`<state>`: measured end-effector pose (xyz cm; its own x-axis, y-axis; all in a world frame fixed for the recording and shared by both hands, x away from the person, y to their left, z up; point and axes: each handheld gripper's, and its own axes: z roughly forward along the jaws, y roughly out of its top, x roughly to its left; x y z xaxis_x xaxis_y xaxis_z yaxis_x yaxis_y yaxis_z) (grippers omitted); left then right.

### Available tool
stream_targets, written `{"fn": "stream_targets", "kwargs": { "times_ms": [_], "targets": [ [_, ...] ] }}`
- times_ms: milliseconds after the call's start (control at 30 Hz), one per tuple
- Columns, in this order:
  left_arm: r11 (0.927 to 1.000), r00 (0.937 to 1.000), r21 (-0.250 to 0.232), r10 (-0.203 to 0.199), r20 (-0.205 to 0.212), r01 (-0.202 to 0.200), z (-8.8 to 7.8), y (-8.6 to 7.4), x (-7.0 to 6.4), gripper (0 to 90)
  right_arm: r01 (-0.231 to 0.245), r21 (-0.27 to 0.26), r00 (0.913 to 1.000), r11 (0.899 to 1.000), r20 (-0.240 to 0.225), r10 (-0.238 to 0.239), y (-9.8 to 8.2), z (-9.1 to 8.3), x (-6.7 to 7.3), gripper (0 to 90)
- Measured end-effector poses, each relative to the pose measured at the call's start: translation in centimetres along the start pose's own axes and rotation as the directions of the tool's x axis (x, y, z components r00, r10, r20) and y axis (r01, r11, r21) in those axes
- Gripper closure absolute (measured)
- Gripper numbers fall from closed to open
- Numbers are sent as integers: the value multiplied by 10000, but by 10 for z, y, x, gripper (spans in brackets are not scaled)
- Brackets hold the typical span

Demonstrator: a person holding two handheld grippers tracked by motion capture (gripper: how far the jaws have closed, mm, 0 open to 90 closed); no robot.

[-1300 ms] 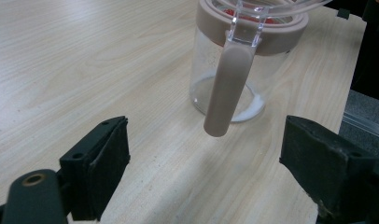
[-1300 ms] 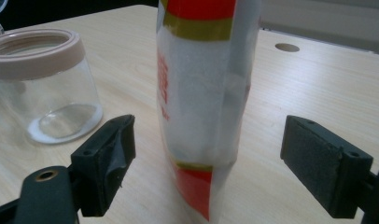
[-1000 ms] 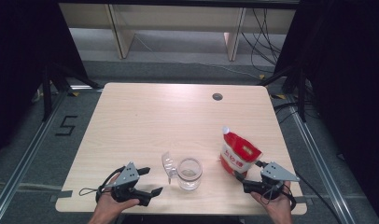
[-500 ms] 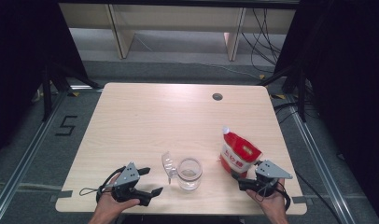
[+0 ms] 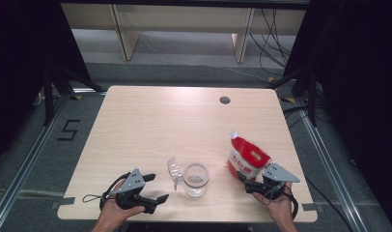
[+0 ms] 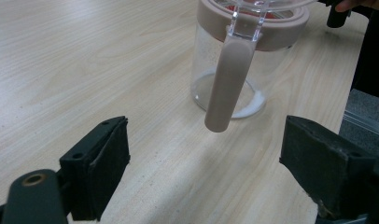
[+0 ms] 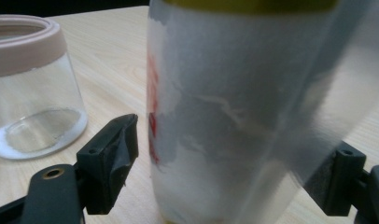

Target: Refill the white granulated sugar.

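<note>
At the near right edge of the desk (image 5: 136, 125), the right hand-held gripper (image 7: 225, 177) straddles the soft, crinkly refill pouch (image 5: 246, 159) with jaws open, best pinched mid-body, while the left hand-held gripper (image 6: 201, 177) gapes before the glass jar (image 6: 246, 56), likely fragile.

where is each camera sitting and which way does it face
High view: fixed above the person's side, looking forward and down on the wooden table; both hands enter from the bottom, holding the left gripper and right gripper.
Left gripper view: rides the left gripper, looking along its open jaws at the glass jar and its handle.
Right gripper view: rides the right gripper, jaws open either side of the red-and-white pouch.
Shared: the glass jar shows in all three views.
</note>
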<state>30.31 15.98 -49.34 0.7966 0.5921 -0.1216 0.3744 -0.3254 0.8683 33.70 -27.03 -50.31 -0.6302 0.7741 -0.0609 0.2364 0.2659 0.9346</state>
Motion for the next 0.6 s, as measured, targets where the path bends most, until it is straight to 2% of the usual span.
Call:
{"fn": "stream_targets", "kwargs": {
  "times_ms": [67, 200, 233, 300, 333, 467, 533, 600],
  "targets": [
    [10000, 10000, -21, 94, 11, -94, 0, 0, 0, 152, -188, -19, 9998, 9998, -40, 187, 0, 1, 1, 208],
    [9999, 10000, -108, 11, 70, -10, 0, 0, 0, 152, -45, -368, 9999, 9993, -94, 42, 0, 3, -1, 204],
    [10000, 10000, -93, 1, 59, -1, 0, 0, 0, 152, -428, -200, 9989, 9989, -197, 424, 0, 2, 0, 199],
    [9999, 10000, -112, 67, 40, -67, -1, 1, 0, 152, -49, -508, 10000, 9987, -64, 46, -1, 3, -3, 196],
    [9999, 10000, -95, 52, 7, -52, -1, 1, 0, 152, -35, -592, 10000, 9982, -80, 31, -1, 3, -3, 192],
    [9999, 10000, -91, 66, 59, -66, 0, 1, 0, 152, -431, -715, 9989, 9965, -222, 416, -1, 5, -3, 187],
    [9999, 10000, -62, 97, 5, -97, -1, 1, 0, 152, -1075, -880, 9936, 9903, -450, 1039, -3, 6, -3, 191],
    [9998, 9998, -102, 180, 62, -179, -1, 1, 1, 152, -1010, -701, 9945, 9924, -345, 988, -3, 5, -5, 189]
  ]
}}
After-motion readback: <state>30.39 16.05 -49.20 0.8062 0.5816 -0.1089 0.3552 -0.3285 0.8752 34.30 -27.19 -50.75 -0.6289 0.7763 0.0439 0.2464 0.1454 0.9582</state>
